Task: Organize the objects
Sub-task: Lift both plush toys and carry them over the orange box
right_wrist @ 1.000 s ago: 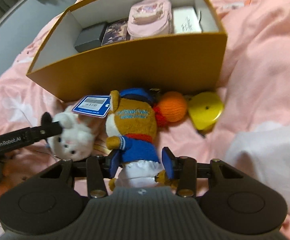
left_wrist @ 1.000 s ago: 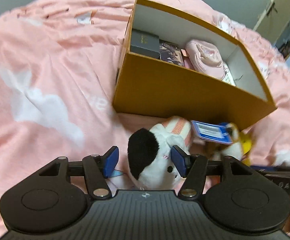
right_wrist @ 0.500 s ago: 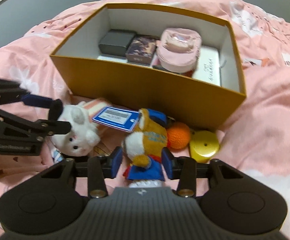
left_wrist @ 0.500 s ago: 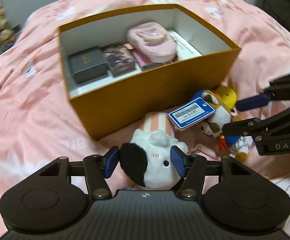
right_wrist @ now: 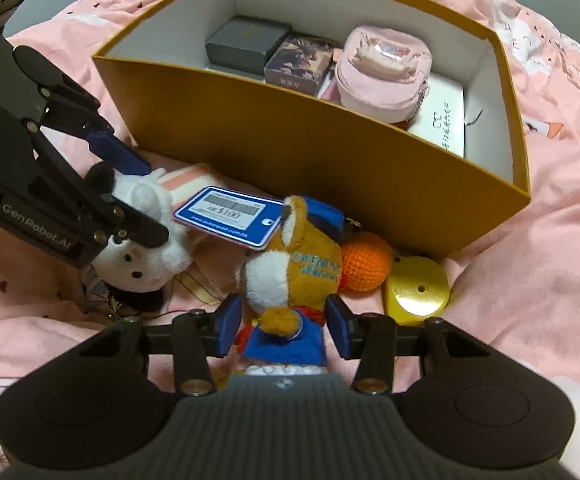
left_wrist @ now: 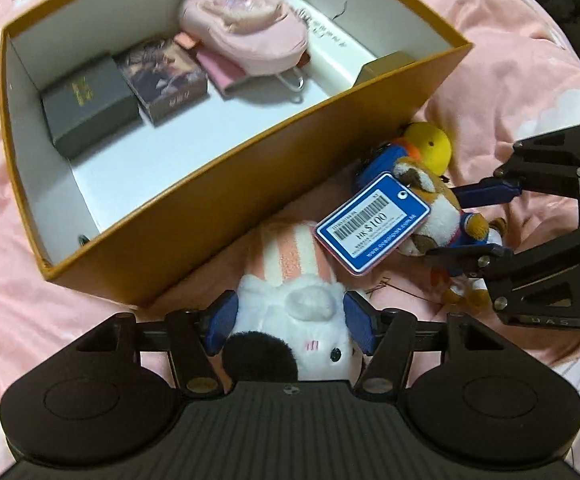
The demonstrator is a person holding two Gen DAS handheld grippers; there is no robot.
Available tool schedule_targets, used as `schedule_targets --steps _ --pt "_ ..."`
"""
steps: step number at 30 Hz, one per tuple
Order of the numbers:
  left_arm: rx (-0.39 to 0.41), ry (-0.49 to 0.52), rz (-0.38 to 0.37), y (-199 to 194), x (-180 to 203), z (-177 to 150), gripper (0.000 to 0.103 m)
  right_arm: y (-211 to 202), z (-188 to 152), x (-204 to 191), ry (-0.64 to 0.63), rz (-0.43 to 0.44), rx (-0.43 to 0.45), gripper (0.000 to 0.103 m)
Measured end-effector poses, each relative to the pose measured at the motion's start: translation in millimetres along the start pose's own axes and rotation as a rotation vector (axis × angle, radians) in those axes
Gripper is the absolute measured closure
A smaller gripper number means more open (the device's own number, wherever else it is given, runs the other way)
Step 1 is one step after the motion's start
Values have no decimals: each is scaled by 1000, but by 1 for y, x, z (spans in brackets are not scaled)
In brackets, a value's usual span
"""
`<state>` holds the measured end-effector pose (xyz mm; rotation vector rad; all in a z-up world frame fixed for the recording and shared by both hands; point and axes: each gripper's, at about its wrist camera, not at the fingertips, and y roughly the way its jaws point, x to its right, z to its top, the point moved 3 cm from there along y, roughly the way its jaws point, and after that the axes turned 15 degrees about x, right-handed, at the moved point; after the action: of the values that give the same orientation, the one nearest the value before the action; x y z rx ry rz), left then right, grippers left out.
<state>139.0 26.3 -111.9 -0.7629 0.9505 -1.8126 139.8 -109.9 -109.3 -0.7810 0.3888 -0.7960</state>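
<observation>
Left wrist view: the left claw is pointed steeply down at the bed, and the white plush is caught between its blue pads. The pads are seen right against the plush's sides while the jaws are opening a touch, so it's being gripped at a wide spread. The plush is lying on the bed just in front of the orange box. Inside the box, a dark case, a card box and a pink pouch are lined up. Off to the right, the right claw is clamped around the brown plush, with a blue tag flopped over toward the white one and a yellow disc tucked against the box corner. Right wrist view: the right claw is closing, and the brown plush is squeezed at its blue-shirted body between the pads. An orange ball is touching the plush's head, with the yellow disc right beside that, both near the box wall. On the left, the left claw is seen straddling the white plush.
</observation>
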Motion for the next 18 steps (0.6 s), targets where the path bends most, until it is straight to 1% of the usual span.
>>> schedule_targets --steps 1,3,6,8,11,14,18 --pt "-1 -17 -3 0 -1 0 37 1 0 2 15 8 1 59" --pt "-6 -40 3 -2 -1 0 38 0 -1 5 36 17 9 61" --pt "13 -70 50 -1 3 -4 40 0 -3 7 53 28 15 63" --pt "54 -59 93 -4 10 -9 41 -4 -3 10 74 38 23 64" --pt "124 -61 144 -12 20 -16 44 -13 -2 22 174 76 22 66" --pt "198 -135 178 -27 21 -22 48 -25 2 33 258 108 39 66" --pt "288 -258 167 -52 15 -30 50 -42 8 40 318 143 70 67"
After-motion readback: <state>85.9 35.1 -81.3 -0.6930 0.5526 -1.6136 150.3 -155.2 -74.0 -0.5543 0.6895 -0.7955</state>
